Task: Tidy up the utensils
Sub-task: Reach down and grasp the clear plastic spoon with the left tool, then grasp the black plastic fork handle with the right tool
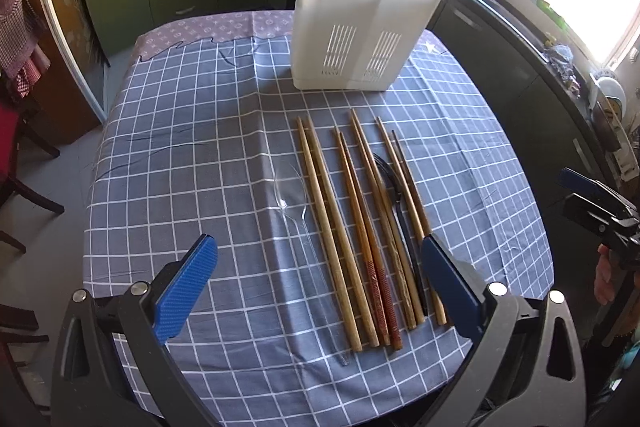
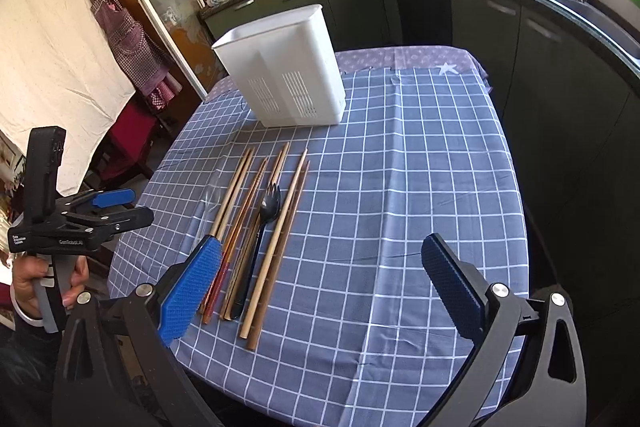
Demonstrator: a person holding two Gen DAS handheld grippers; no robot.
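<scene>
Slender wooden chopsticks (image 1: 340, 231), a clear plastic spoon (image 1: 298, 223) and a black spork (image 2: 256, 243) are lying mid-frame on the checked tablecloth (image 1: 180, 155), below the slotted white holder (image 1: 356, 27). Left gripper (image 1: 320, 283) and right gripper (image 2: 324, 283) are hovering with jaws spread wide, grasping nothing.

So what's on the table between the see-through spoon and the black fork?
Wooden chopsticks, lying side by side between the clear spoon and the black fork. The left wrist view shows it best.

Table (image 1: 168, 163) covered by blue checked tablecloth (image 2: 420, 187). White slotted utensil holder (image 1: 360, 27) upright at far end. Nearer than holder: wooden chopsticks (image 1: 340, 227) in parallel, black spork (image 2: 266, 211) among them, clear plastic spoon (image 1: 292, 195) left of chopsticks.
</scene>
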